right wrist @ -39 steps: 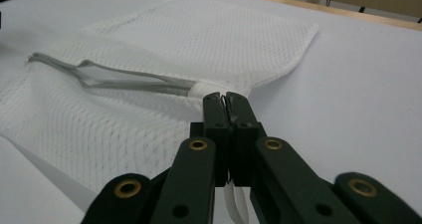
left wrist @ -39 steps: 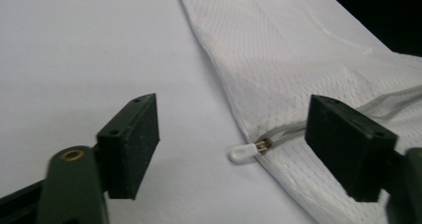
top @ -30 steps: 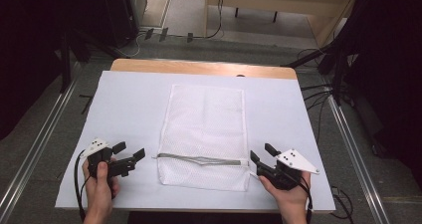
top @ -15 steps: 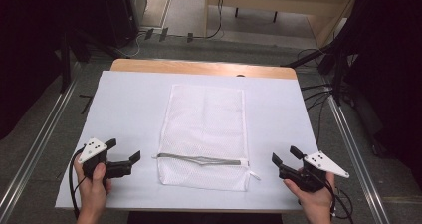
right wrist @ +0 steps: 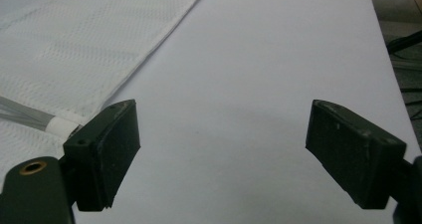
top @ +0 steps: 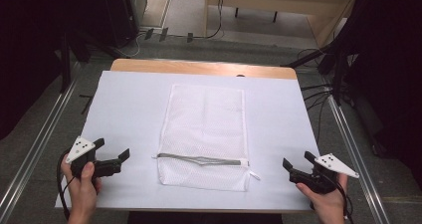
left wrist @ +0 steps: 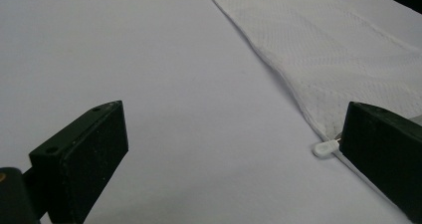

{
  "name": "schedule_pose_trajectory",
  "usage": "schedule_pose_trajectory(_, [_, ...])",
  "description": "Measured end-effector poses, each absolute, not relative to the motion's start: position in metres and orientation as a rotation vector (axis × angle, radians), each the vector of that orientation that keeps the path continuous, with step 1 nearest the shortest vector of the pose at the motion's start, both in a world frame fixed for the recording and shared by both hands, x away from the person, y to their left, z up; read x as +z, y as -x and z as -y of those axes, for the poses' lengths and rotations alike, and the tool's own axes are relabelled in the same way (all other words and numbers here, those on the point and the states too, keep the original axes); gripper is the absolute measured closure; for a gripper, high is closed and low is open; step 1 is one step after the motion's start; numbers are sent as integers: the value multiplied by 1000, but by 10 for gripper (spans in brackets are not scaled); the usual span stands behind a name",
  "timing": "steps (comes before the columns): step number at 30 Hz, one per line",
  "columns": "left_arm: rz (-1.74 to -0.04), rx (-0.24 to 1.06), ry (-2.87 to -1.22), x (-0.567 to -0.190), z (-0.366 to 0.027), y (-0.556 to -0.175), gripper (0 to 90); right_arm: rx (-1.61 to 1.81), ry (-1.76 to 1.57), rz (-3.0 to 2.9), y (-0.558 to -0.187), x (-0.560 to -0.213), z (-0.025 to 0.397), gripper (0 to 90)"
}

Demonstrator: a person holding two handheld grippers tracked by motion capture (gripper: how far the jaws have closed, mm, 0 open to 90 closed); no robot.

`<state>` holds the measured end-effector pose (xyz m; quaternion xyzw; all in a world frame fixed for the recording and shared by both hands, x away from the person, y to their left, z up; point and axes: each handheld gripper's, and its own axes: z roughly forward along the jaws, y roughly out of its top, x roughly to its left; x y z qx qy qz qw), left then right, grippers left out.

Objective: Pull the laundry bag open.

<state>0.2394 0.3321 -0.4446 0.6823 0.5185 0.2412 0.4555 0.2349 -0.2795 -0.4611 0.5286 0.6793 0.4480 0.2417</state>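
While both tools sit released and empty, my left tool at eight o'clock and my right tool at four, the white mesh bag lies flat mid-counter. I judge this the approach step; next, I should close in on its grey zipper.

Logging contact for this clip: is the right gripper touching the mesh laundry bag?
Apart. The high view shows bare white table cover between the right gripper and the mesh laundry bag; its jaws stand open, holding nothing.
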Motion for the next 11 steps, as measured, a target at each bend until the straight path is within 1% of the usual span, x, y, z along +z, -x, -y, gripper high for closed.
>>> schedule_pose_trajectory(11, [-1296,595,-1709,-448,-331,-242,0,1195,-1458,-1849,-235,-462,281,137])
